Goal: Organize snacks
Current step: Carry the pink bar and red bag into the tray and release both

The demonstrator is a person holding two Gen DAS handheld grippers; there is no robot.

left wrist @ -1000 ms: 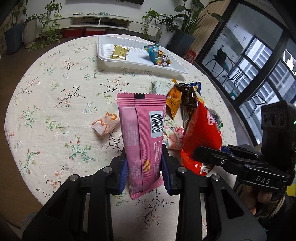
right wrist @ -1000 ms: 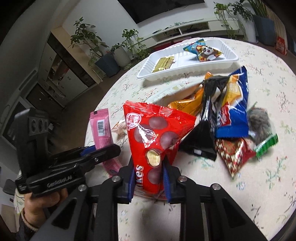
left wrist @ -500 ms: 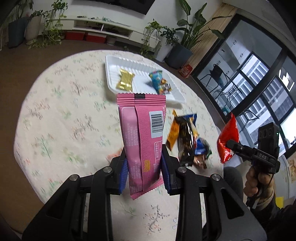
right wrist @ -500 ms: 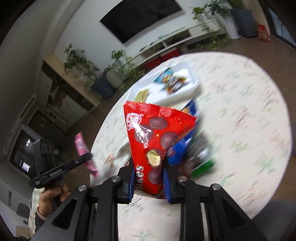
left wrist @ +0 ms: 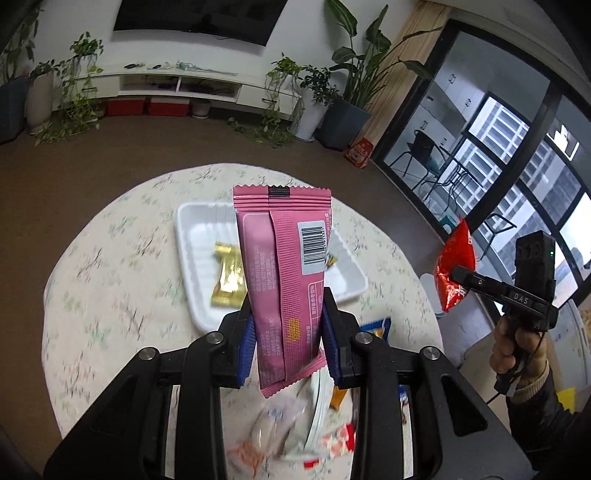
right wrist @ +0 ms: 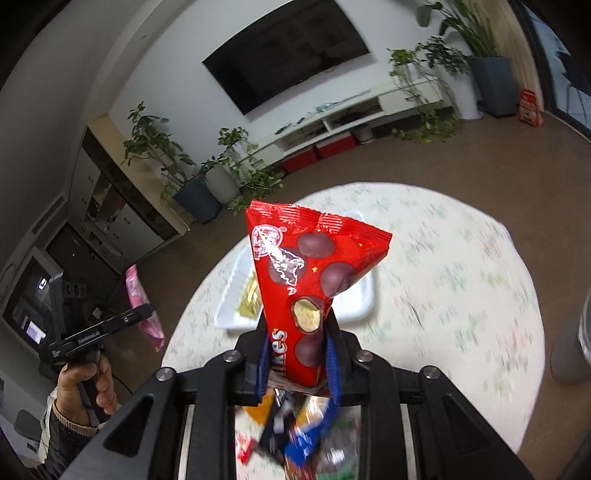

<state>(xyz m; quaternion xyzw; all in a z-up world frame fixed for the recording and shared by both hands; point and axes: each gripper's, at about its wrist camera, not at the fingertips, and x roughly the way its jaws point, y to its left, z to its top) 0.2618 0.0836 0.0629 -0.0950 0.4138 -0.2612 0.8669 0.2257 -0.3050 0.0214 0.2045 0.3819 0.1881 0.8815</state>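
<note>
Though clamped low, pink packet (left wrist: 286, 280) upright lengthwise.

Living room. White wall (left wrist: 74, 22) with dark wall-mounted TV (right wrist: 288, 51). Low white media console (left wrist: 177, 83) below it, red boxes (left wrist: 147, 108) underneath. Potted plants (left wrist: 351, 81) along wall. Brown floor (left wrist: 110, 147). Black-framed windows (left wrist: 517, 177) at right, daylight outside. Round tabletop (left wrist: 110, 277) under floral cloth.

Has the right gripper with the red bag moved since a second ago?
Yes. The right gripper, clamping the red bag, has risen well above the table; the snack pile it was among now lies far below it.
</note>
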